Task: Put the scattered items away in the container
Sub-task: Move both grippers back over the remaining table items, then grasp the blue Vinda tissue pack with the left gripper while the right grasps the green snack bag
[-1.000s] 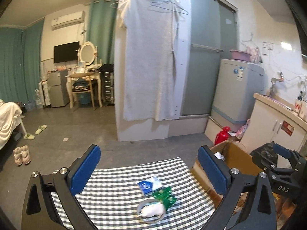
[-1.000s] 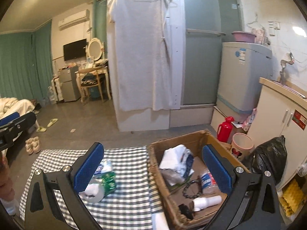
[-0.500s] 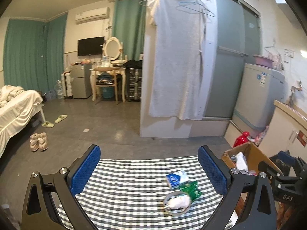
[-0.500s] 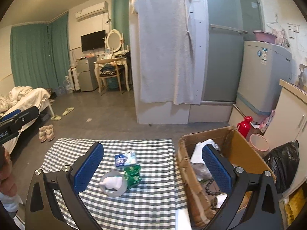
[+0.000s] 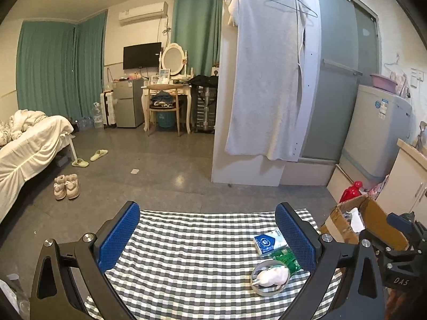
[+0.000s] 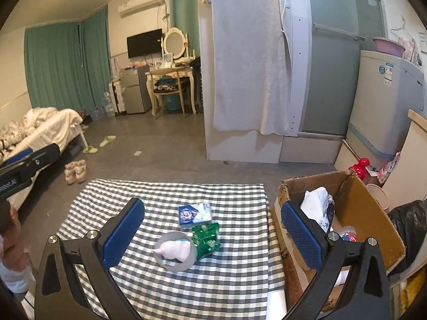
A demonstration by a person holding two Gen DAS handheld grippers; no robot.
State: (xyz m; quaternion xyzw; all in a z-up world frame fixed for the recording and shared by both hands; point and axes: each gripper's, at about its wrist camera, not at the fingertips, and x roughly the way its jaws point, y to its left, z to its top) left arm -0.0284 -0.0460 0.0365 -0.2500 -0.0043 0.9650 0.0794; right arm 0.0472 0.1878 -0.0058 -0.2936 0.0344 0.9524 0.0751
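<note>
While hovering wide open and empty, both grippers: right gripper (image 6: 210, 228), left gripper (image 5: 206, 230).
Next: lower onto white bottle (image 6: 173, 249) inside tape ring (image 6: 177, 266); cardboard box (image 6: 373, 213) at 3 o'clock.

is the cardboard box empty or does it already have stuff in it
Not empty. The cardboard box, flaps open, holds crumpled white material and a small bottle-like item; the rest is hidden.

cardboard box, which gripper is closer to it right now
Right. The right gripper hovers with one finger by the cardboard box wall. The left gripper sits further left over the checked cloth, the box off to its right.
</note>
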